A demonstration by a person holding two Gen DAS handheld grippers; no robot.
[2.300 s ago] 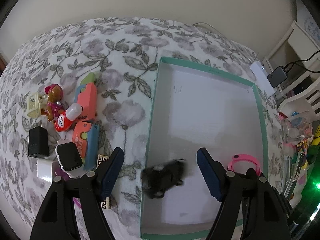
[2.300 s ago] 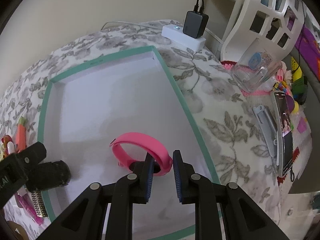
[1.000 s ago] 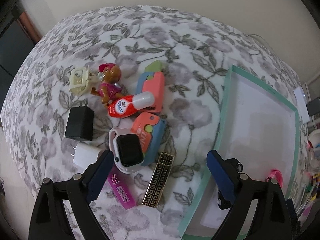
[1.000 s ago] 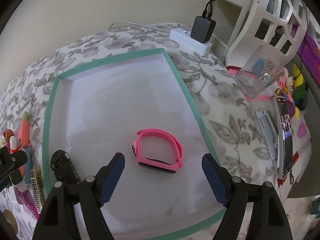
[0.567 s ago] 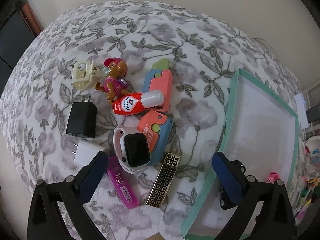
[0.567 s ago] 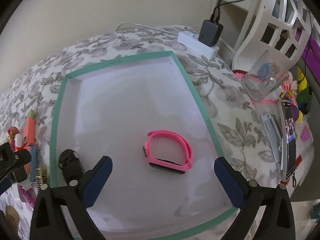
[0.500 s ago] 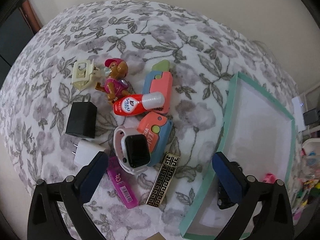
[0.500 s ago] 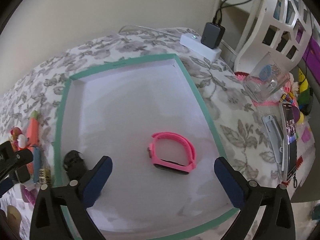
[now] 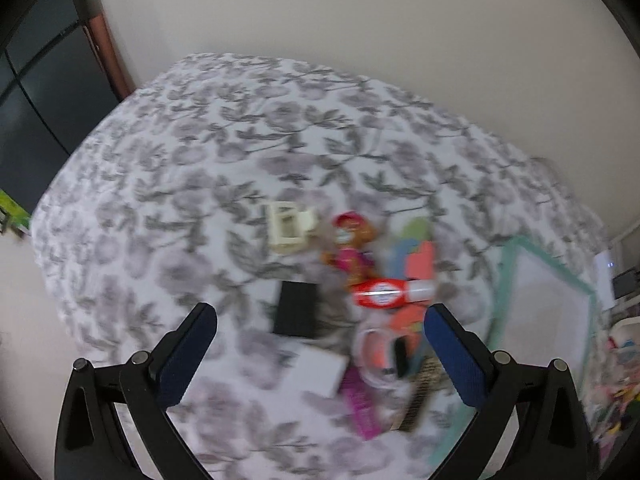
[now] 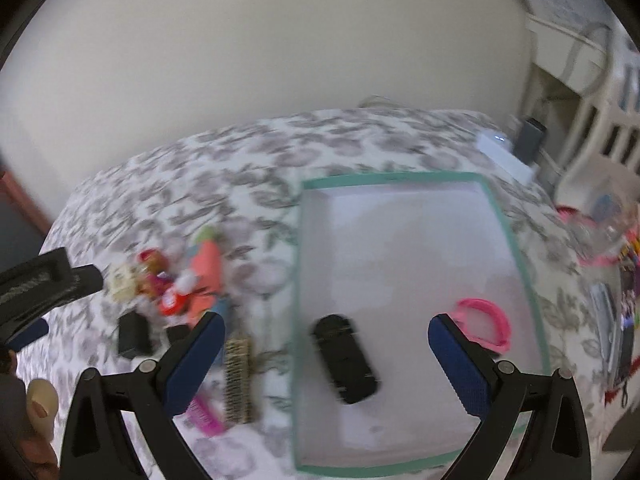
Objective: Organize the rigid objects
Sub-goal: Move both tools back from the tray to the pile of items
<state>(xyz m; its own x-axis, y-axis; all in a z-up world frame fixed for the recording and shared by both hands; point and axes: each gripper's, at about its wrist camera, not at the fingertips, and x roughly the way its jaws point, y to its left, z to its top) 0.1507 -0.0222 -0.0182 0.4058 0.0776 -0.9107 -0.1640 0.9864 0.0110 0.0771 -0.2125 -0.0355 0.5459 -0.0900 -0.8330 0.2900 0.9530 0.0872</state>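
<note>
Since a moment ago both our views have swung left: the pile of loose things now sits ahead of our left gripper, and the tray has slid to the right edge of that view. Both pictures are smeared by motion.

The floral bedspread carries everything. On it lies the teal-rimmed tray, with the black toy car on its near left floor and the pink wristband near its right wall, the two well apart. Left of the tray we see the loose pile: the coral and blue case, the black charger, the white charger just in front of it, the smartwatch, the red bottle, the pup figure, the cream frame piece, the gold patterned bar and the magenta stick.

Our left gripper hangs over the pile with its fingers spread wide, holding nothing. Our right gripper hangs over the tray's near left part, likewise spread wide and empty, the car between its fingers in that view.
</note>
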